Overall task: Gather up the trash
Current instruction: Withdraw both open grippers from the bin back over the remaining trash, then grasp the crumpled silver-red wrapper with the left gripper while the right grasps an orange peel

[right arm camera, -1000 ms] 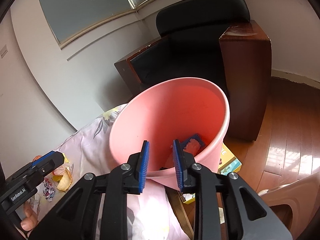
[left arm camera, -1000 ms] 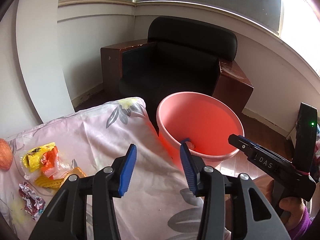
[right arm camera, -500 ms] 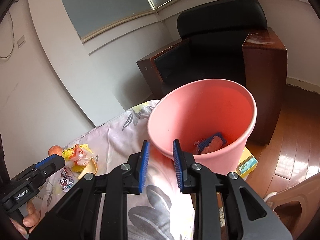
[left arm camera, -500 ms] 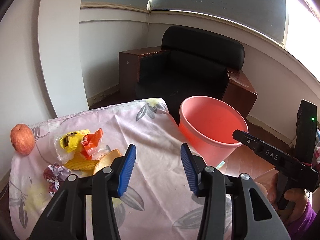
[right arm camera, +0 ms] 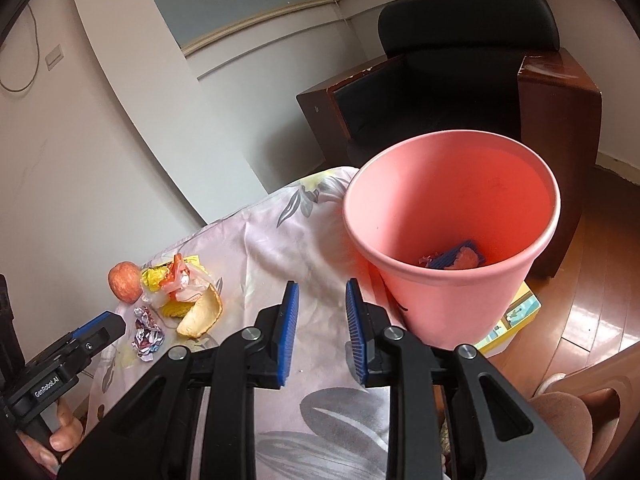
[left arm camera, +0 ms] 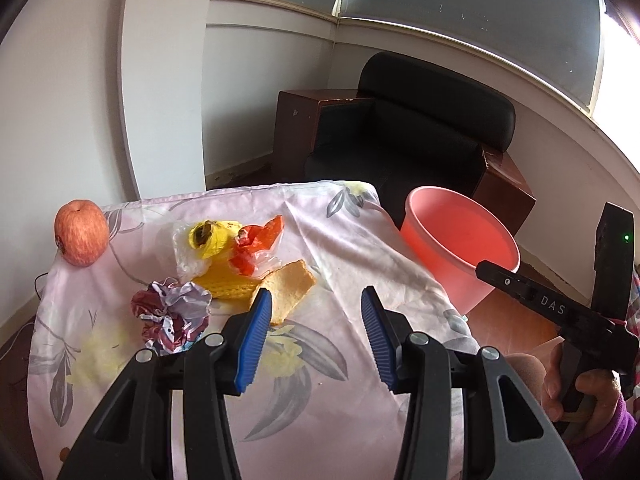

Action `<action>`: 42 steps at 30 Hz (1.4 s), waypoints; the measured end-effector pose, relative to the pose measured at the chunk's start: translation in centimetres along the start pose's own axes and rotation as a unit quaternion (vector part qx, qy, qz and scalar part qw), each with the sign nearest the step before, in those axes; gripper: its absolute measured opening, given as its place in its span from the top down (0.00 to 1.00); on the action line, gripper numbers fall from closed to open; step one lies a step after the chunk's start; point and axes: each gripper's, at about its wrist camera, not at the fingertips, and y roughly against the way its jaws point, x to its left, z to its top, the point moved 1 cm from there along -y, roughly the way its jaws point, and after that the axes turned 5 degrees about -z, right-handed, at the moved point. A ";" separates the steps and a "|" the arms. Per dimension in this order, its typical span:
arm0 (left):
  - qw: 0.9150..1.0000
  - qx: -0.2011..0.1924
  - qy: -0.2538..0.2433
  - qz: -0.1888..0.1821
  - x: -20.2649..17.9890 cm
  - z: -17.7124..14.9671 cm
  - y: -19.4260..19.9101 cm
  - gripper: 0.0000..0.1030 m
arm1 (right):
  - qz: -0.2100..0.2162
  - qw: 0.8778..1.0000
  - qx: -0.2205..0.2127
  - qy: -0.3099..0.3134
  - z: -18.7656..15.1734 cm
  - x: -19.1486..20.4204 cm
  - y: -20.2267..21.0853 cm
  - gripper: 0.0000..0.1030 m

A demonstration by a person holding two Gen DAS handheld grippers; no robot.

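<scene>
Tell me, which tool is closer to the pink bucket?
The right tool. It hovers just beside the pink bucket, near its wall. The left tool is over the table by the trash pile, farther from the bucket.

Left gripper [left arm camera: 316, 330] held above the table's near edge, jaws wide apart and empty, right gripper [right arm camera: 322, 326] at the table's right edge, jaws parted more narrowly, apparently empty, each gripped by a hand [left arm camera: 580, 390].
</scene>
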 end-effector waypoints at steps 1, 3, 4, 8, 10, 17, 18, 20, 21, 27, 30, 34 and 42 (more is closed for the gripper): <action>1.000 0.000 0.003 0.001 0.3 -0.2 0.2 0.56 | 0.001 1.000 0.001 0.003 -0.1 0.2 0.0 0.76; 1.000 -0.001 0.007 0.005 0.9 -0.5 0.5 0.56 | 0.003 1.000 0.005 0.009 -0.3 0.8 0.0 0.76; 1.000 -0.002 0.009 0.007 1.2 -0.7 0.7 0.56 | 0.004 1.000 0.007 0.011 -0.4 1.0 -0.1 0.76; 1.000 -0.006 0.020 0.023 2.7 -1.5 1.4 0.56 | 0.009 1.000 0.012 0.021 -0.9 2.0 -0.3 0.76; 0.999 -0.009 0.024 0.033 3.5 -1.8 1.7 0.56 | 0.013 1.000 0.014 0.024 -1.2 2.5 -0.5 0.76; 0.996 -0.011 0.054 0.066 6.9 -3.3 2.9 0.56 | 0.034 0.998 0.040 0.043 -2.4 5.0 -2.0 0.76; 0.996 -0.011 0.058 0.069 7.4 -3.4 3.0 0.56 | 0.036 0.997 0.043 0.047 -2.6 5.3 -2.1 0.76; 0.995 -0.010 0.069 0.074 8.3 -3.6 3.1 0.56 | 0.039 0.997 0.050 0.054 -2.9 5.9 -2.4 0.76; 0.994 -0.009 0.072 0.076 8.7 -3.7 3.1 0.56 | 0.041 0.996 0.054 0.057 -3.1 6.2 -2.6 0.76; 0.992 0.020 0.096 0.080 10.1 -4.3 1.0 0.56 | 0.043 0.994 0.067 0.071 -3.8 7.4 -3.3 0.76; 0.991 0.028 0.109 0.077 10.5 -4.2 -0.1 0.56 | 0.046 0.993 0.072 0.076 -3.9 7.8 -3.5 0.76; 0.990 0.032 0.114 0.080 10.9 -3.9 -1.2 0.56 | 0.050 0.992 0.076 0.082 -4.1 8.3 -3.9 0.76; 0.987 0.044 0.125 0.092 12.0 -3.6 -2.7 0.56 | 0.075 0.990 0.084 0.085 -4.2 9.0 -4.4 0.76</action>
